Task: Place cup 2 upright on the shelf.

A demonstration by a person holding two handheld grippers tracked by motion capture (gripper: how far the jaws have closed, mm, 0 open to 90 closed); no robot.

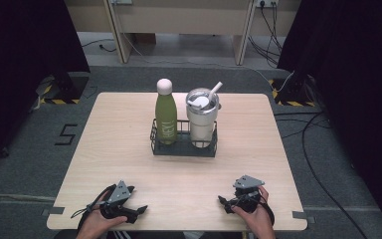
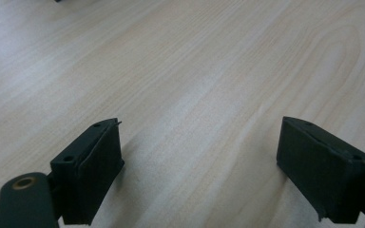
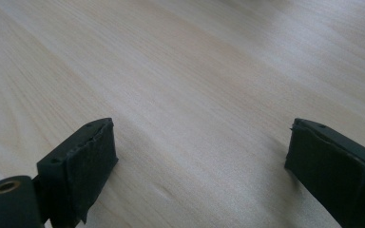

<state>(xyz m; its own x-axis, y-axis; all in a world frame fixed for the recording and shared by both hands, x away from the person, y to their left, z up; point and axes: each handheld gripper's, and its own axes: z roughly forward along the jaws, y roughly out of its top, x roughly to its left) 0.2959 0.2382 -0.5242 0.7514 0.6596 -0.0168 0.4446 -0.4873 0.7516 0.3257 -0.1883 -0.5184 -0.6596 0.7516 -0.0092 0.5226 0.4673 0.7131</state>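
Note:
A green bottle with a pale pink cap stands upright in the left half of a black wire basket at the table's middle. Beside it in the basket stands a steel tumbler with a white straw. My left gripper rests on the table near the front left edge, held by a hand. Its jaws stand wide apart over bare wood. My right gripper rests near the front right edge, also open with nothing between its pads. Both grippers are well short of the basket.
The light wooden table has bare surface around the basket. Cables trail over the grey floor at the right. Dark curtains hang on both sides, and a wooden bench stands behind the table.

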